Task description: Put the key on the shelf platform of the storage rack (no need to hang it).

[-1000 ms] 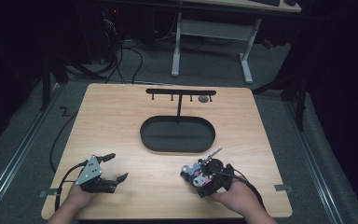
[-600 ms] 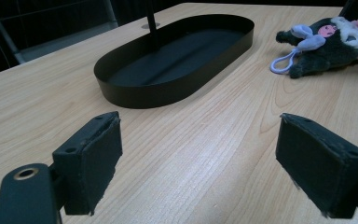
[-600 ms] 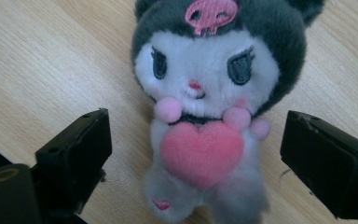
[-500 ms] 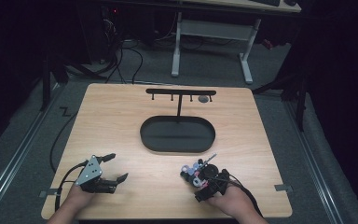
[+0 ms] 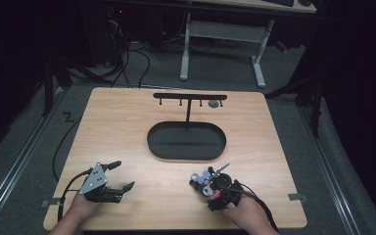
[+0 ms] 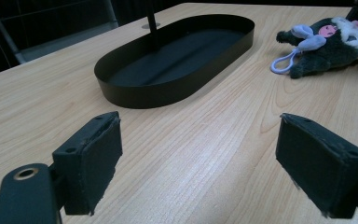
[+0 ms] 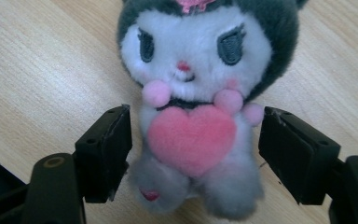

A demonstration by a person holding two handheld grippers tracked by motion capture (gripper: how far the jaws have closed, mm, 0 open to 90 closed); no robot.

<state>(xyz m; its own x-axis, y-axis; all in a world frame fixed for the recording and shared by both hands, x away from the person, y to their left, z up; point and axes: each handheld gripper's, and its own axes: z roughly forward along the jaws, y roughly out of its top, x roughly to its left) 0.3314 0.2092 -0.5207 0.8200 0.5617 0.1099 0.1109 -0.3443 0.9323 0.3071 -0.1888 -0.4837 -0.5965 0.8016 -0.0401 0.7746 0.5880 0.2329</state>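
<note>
Your plush has a white face inside a dark grey hood, grey stitched eyes, a pink nose, pale pink cheek pom-poms and a pink heart on its grey body; its loop is lilac. The surface under it is light wood with fine grain lines, and the tray and rack on it are plain black. Both hand-held grippers, left and right, have black jaws, and the left one carries a grey plate.

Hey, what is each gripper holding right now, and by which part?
Nothing is gripped yet. The right gripper has just been closing around the plush toy at its lower body, pads not clearly pressing. The left gripper is open.
</note>
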